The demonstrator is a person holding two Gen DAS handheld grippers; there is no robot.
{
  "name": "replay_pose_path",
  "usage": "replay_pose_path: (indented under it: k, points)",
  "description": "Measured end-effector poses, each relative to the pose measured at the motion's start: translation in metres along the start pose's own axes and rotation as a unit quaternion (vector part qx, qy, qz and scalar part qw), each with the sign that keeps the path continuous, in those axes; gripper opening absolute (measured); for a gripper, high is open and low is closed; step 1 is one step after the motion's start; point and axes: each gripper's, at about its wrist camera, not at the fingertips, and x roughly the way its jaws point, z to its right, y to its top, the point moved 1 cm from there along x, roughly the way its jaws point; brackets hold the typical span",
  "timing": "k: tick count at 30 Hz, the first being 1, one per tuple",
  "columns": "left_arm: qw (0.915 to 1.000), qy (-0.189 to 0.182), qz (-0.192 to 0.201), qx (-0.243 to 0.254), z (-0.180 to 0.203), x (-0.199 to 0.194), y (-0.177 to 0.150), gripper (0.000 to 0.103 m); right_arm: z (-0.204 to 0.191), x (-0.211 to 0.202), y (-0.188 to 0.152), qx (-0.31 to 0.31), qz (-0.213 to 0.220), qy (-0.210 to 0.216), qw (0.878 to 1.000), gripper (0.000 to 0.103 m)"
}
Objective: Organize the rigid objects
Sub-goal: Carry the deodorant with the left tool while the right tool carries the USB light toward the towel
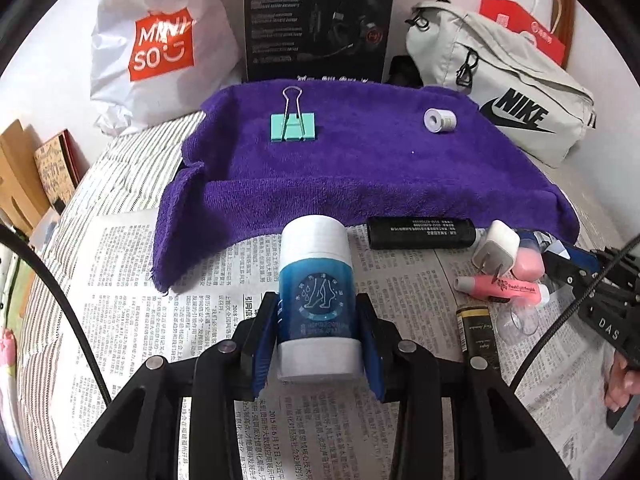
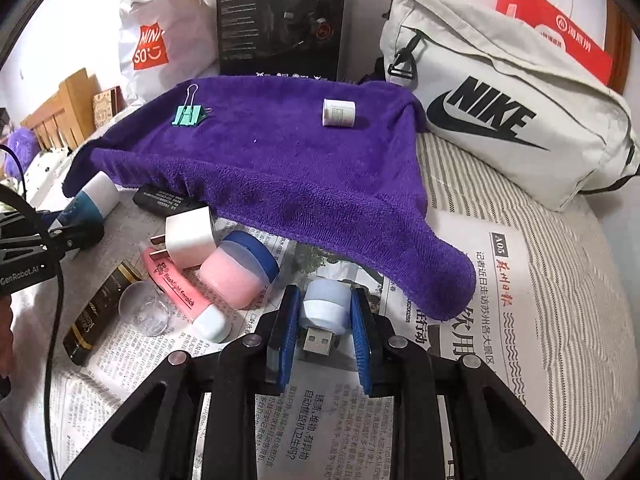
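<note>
My left gripper (image 1: 318,334) is shut on a blue and white stick tube (image 1: 316,300), held over the newspaper just in front of the purple towel (image 1: 360,168). My right gripper (image 2: 324,320) is shut on a small white USB night light (image 2: 322,314), beside the towel's near corner (image 2: 420,264). On the towel lie a green binder clip (image 1: 293,126) and a small white tape roll (image 1: 439,120). Both also show in the right wrist view: the clip (image 2: 187,115) and the roll (image 2: 338,112).
Loose items lie on the newspaper: a black battery (image 1: 422,233), a white plug (image 2: 188,237), a pink jar (image 2: 236,272), a pink tube (image 2: 180,292), a clear cup (image 2: 142,308), a black and gold tube (image 2: 100,312). A Nike bag (image 2: 500,120), black box (image 1: 316,20) and Miniso bag (image 1: 156,44) stand behind.
</note>
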Motion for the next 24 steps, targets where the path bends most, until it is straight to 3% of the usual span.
replay_pose_path:
  k: [11,24]
  points:
    - [0.9992,-0.031,-0.013,-0.023,-0.01,-0.002,0.006,0.034,0.008,-0.003,0.004,0.026,-0.023,0.033,0.999,0.025]
    - [0.9989,-0.035,0.002,-0.032,-0.016,-0.027,0.026,0.034,0.02,-0.034,0.028,0.037,-0.007,0.054,0.998,0.025]
